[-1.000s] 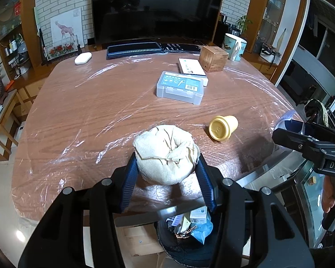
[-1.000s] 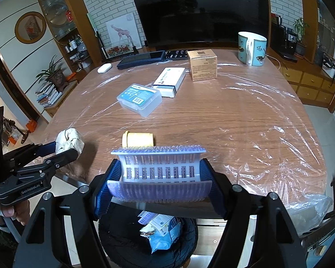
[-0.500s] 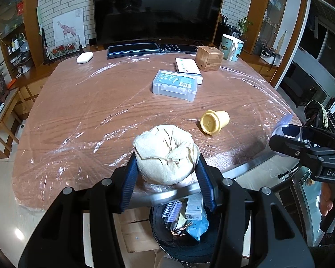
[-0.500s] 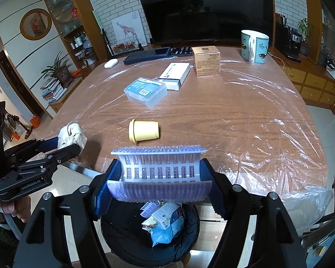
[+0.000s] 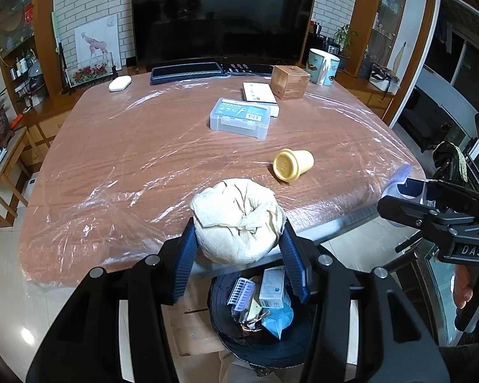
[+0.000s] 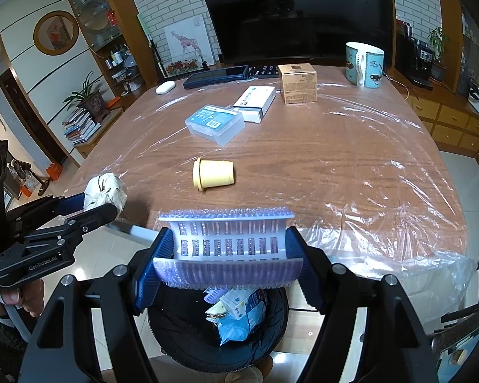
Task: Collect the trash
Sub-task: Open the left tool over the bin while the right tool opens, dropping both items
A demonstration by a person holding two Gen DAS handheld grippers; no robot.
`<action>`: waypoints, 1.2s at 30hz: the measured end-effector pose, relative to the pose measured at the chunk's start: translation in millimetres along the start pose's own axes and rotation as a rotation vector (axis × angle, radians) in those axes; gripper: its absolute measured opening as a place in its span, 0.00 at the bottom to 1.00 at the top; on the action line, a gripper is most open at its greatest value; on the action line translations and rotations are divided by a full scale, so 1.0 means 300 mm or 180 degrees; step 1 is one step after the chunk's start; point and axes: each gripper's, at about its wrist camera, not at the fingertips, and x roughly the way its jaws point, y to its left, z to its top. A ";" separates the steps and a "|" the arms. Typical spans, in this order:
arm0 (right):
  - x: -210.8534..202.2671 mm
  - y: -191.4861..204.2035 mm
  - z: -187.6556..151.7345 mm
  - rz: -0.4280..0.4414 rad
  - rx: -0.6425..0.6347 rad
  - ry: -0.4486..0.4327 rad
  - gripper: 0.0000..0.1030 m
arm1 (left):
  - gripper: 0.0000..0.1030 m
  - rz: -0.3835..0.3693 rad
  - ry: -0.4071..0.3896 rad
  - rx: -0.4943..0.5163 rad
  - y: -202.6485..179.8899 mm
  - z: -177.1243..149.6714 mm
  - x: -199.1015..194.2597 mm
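My left gripper (image 5: pixel 239 255) is shut on a crumpled ball of cream paper (image 5: pixel 236 220), held past the table's near edge above a black trash bin (image 5: pixel 226 332). My right gripper (image 6: pixel 226 255) is shut on a white and lilac plastic hair roller (image 6: pixel 230 242), above the same bin (image 6: pixel 175 335). The bin holds a small roller, a white carton and blue wrappers. A yellow cup (image 5: pixel 292 164) lies on its side on the table, also in the right wrist view (image 6: pixel 213 174). Each gripper shows in the other's view: left (image 6: pixel 92 210), right (image 5: pixel 399 198).
The wooden table (image 5: pixel 143 159) is covered with clear plastic film. On it stand a clear plastic box (image 5: pixel 239 118), a white carton (image 5: pixel 258 94), a brown box (image 5: pixel 290 81), a mug (image 5: pixel 323 66), a keyboard (image 5: pixel 185 71) and a white mouse (image 5: pixel 119 83).
Both grippers have drawn back from the table with their loads; the trash bin below has come more fully into view. The jaws have stayed shut.
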 end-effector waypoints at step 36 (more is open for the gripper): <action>0.031 0.026 -0.249 0.0007 0.0041 0.0456 0.69 | 0.50 -0.0060 0.0329 0.0092 -0.060 -0.203 -0.003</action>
